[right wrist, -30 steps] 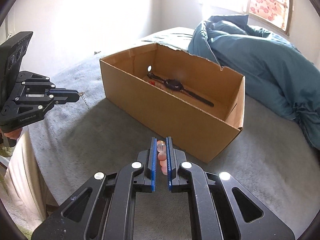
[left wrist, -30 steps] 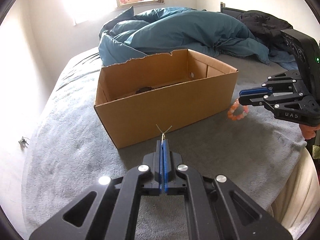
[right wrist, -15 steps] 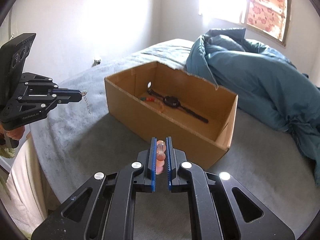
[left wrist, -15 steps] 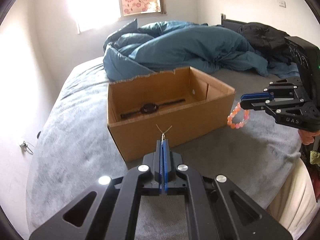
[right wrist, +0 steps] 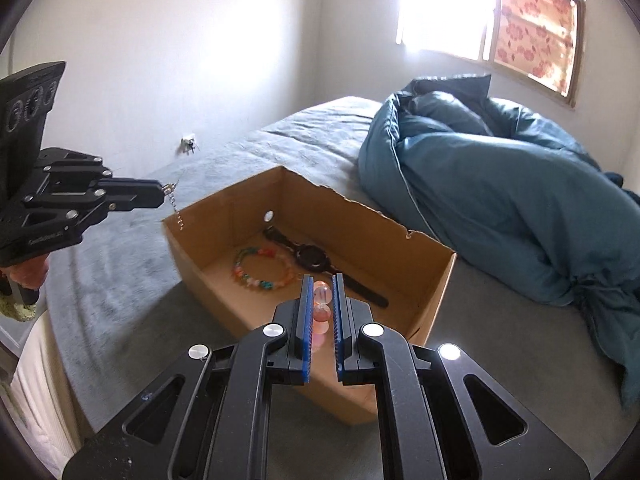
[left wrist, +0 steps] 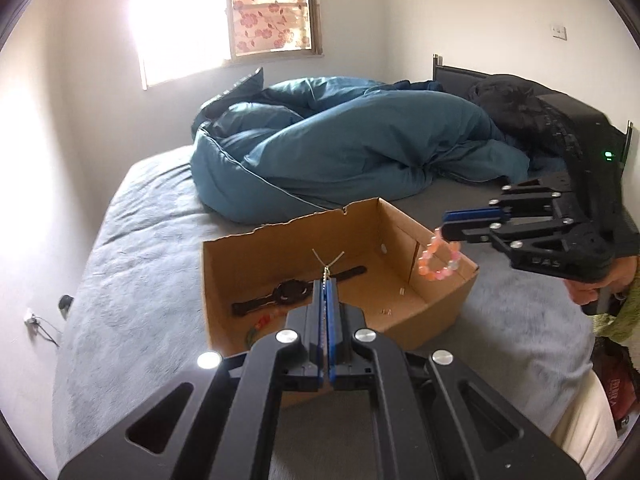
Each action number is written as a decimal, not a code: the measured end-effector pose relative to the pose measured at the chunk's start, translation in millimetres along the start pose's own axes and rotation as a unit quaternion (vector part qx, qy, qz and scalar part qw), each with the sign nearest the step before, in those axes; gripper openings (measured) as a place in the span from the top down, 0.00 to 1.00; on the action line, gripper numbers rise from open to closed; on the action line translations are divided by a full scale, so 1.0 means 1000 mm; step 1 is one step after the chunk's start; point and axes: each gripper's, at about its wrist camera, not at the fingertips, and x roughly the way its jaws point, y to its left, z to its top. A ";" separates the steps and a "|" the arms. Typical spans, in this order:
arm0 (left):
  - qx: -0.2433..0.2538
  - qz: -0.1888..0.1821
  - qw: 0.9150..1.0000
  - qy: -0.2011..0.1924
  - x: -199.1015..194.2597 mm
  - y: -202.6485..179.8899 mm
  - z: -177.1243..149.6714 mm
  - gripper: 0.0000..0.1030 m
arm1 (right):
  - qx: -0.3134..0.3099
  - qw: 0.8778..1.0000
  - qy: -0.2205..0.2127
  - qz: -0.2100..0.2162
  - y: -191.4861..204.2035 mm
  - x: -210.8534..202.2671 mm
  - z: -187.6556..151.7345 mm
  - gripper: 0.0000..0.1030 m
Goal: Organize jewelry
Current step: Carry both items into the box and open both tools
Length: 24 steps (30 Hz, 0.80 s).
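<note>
One cardboard box at frame centre on the bed, holding one black watch and one multicoloured bead bracelet. My left tongs are pressed together on one thin chain; my right tongs pinch one pink bead bracelet above the box's right end. One blue duvet heaped behind.

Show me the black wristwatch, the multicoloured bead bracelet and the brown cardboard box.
Black wristwatch [right wrist: 313,258]: right wrist view, on its round face.
Multicoloured bead bracelet [right wrist: 256,280]: right wrist view, on its near beads.
Brown cardboard box [right wrist: 424,276]: right wrist view, on its right inner wall.
</note>
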 end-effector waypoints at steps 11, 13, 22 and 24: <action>-0.065 -0.045 0.990 0.118 0.115 0.022 -0.005 0.99 | -0.009 0.994 0.106 0.025 -0.039 0.109 0.009 0.93; -0.067 -0.046 0.988 0.135 0.128 0.023 -0.007 0.99 | -0.013 0.992 0.122 0.029 -0.042 0.120 0.010 0.93; -0.090 -0.049 0.975 0.199 0.158 0.028 -0.018 0.99 | -0.034 0.980 0.192 0.027 -0.042 0.162 0.007 0.93; -0.083 -0.045 0.974 0.205 0.161 0.026 -0.019 0.99 | -0.034 0.979 0.198 0.024 -0.043 0.164 0.008 0.93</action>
